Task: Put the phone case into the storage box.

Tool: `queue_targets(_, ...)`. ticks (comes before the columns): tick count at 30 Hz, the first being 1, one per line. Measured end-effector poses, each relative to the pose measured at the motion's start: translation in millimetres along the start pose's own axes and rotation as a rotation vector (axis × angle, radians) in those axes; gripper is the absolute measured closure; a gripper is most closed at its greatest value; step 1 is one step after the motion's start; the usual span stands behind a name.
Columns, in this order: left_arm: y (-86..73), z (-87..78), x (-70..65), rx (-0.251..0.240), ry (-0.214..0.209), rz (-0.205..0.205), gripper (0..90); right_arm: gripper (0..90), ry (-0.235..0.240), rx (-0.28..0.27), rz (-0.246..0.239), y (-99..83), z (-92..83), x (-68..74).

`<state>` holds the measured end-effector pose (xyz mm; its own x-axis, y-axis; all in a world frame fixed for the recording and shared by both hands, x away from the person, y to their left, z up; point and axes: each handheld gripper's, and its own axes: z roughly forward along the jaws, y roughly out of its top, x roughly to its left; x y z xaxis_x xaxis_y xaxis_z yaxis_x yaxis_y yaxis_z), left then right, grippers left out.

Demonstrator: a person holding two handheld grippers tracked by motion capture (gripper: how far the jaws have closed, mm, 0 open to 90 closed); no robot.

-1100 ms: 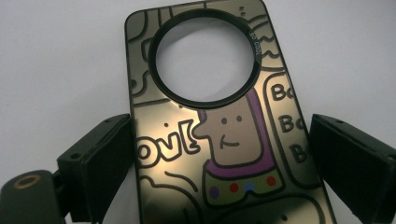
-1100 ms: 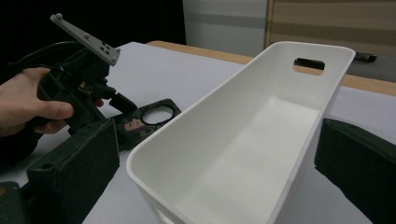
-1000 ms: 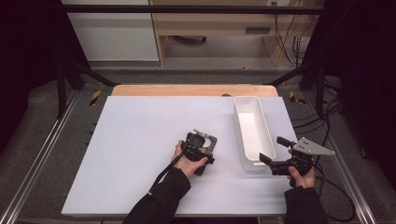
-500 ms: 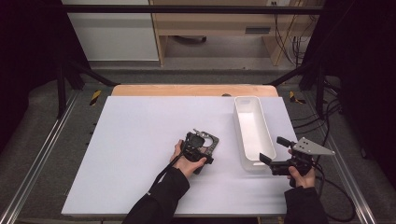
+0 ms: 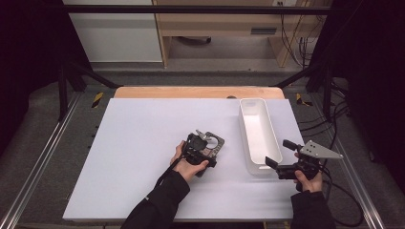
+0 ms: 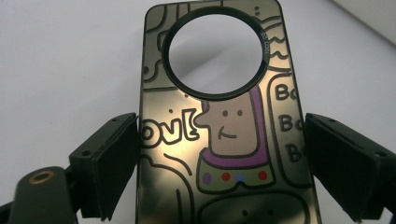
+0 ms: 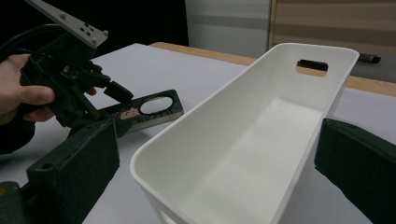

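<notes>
Left gripper [image 5: 210,149] barely shifted, fingers flanking cartoon-printed case [image 6: 219,135], contact unclear

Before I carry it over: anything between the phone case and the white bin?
Nothing; bare table separates the phone case from the white bin, seen in the high view.

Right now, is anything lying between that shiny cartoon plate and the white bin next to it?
Nothing visible does. The cartoon plate lies on the table between the open jaws of the left gripper. Bare tabletop separates it from the white bin. The bin looks empty, and the right gripper waits at its near end, jaws apart.
</notes>
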<state>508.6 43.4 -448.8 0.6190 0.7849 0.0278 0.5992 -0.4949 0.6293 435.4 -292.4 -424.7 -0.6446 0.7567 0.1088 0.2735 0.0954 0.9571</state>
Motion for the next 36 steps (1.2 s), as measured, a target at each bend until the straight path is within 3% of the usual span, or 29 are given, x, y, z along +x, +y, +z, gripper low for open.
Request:
queue_targets(12, -4.2, -27.1, 2.9, -0.058, -0.071, 0.055, 11.6, 0.4, 0.012, -0.001, -0.003, 0.2, -0.4, 0.1)
queue_targets(15, -7.7, -36.5, 8.1, -0.074, -0.109, 0.063, 11.6, 0.4, 0.011, 0.000, -0.003, 0.1, 0.0, 0.4)
queue_targets(36, -32.8, -69.6, 26.7, -0.128, -0.205, 0.119, 11.6, 0.5, 0.058, 0.019, -0.019, 1.3, 2.4, 4.0)
